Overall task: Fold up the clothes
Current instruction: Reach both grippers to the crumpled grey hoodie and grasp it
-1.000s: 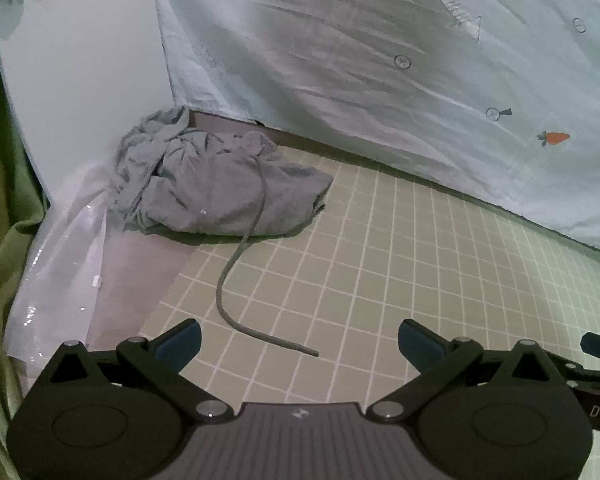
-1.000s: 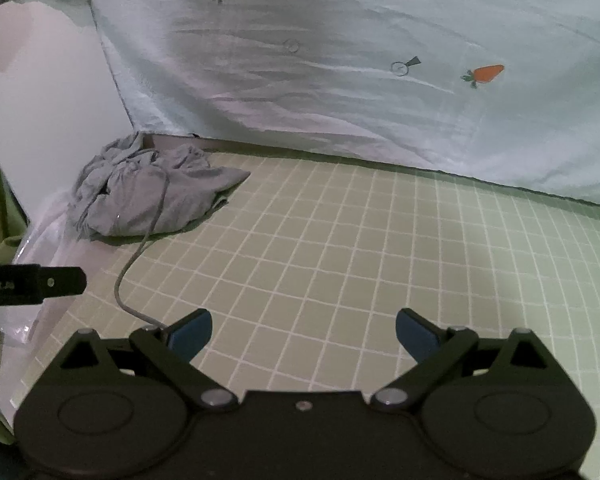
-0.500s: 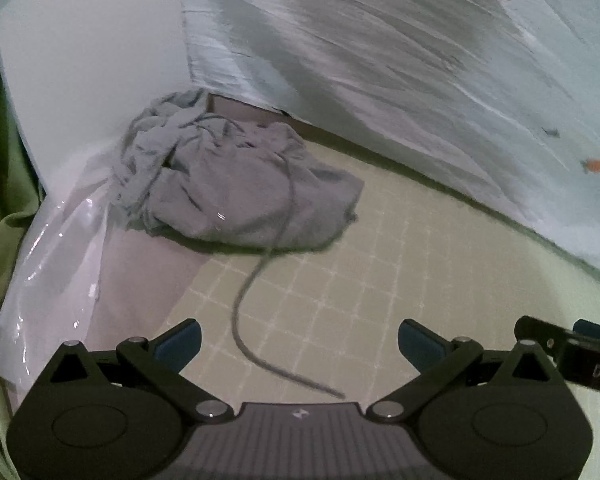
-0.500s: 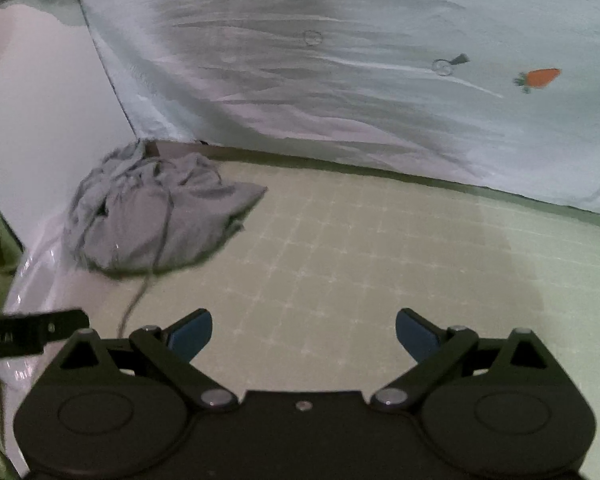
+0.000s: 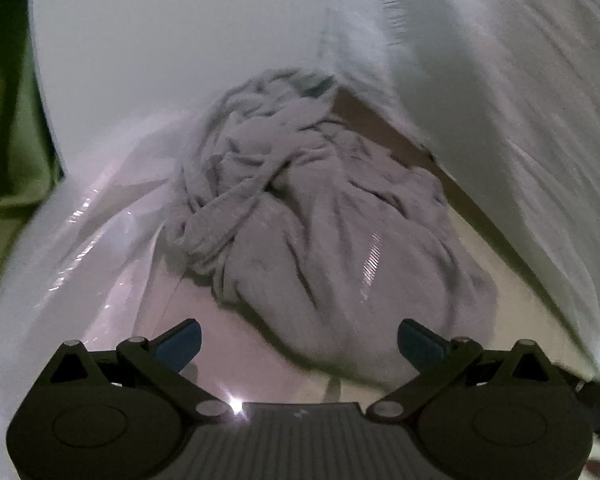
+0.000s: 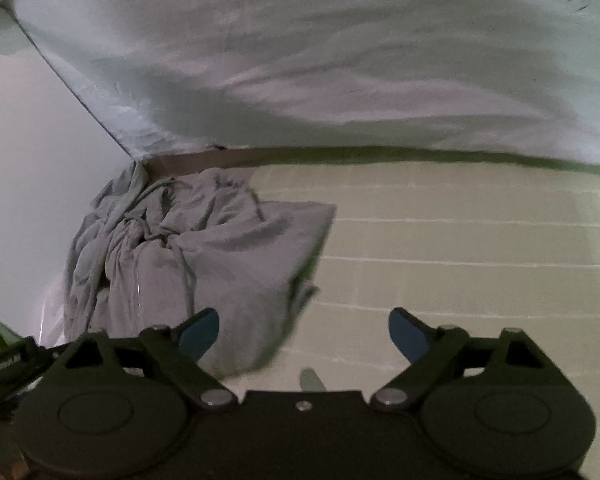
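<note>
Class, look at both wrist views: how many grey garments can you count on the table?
1: a crumpled grey garment heaped in the table's corner against the white wall; its folds could hide another piece.

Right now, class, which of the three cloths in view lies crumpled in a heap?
The grey garment in the corner. The pale carrot-print sheet hangs as a backdrop, and the green cloth drapes at the side.

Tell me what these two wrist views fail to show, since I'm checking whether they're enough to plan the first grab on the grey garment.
- Grey garment: its type and edges, lost in the crumpled heap and motion blur, both views.
- Drawstring: its lower end, hidden behind the right tongs, whose jaws are closing on nothing.
- Garment's near edge: left wrist view, covered by the left tongs.
- Backdrop sheet: prints smeared.
</note>
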Action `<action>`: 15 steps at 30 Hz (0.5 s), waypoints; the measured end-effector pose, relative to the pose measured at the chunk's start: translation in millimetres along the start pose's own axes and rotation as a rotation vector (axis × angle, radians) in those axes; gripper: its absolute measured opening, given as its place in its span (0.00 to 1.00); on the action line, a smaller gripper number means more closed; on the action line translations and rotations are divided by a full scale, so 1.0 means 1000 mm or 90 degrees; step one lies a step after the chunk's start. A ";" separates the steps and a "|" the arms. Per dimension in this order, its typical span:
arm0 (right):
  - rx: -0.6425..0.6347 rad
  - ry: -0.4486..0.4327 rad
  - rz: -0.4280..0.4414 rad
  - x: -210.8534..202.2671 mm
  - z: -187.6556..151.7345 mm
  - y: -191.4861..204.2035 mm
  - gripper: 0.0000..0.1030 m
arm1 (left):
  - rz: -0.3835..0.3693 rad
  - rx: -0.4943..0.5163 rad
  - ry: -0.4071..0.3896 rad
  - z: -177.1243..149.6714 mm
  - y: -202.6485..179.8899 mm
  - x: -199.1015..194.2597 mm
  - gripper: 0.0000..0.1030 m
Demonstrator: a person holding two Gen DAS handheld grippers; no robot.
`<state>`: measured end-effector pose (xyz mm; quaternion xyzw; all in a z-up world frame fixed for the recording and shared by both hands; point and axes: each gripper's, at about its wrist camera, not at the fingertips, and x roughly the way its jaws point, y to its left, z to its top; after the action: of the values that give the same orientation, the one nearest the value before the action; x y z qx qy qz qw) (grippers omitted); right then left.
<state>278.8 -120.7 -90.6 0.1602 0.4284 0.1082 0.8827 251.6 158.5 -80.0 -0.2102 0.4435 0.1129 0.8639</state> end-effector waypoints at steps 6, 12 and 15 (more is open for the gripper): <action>0.045 0.045 0.048 0.071 0.013 0.018 0.83 | 0.009 -0.092 0.044 0.025 0.018 0.049 0.83; 0.050 0.060 0.073 0.099 0.012 0.028 0.64 | 0.002 -0.093 0.040 0.029 0.019 0.059 0.59; 0.012 0.059 0.089 0.096 0.010 0.027 0.28 | 0.008 -0.074 0.030 0.028 0.014 0.057 0.51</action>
<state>344.1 -65.8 -143.9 0.1925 0.4577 0.1727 0.8507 299.7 184.6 -115.2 -0.2601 0.4579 0.1390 0.8387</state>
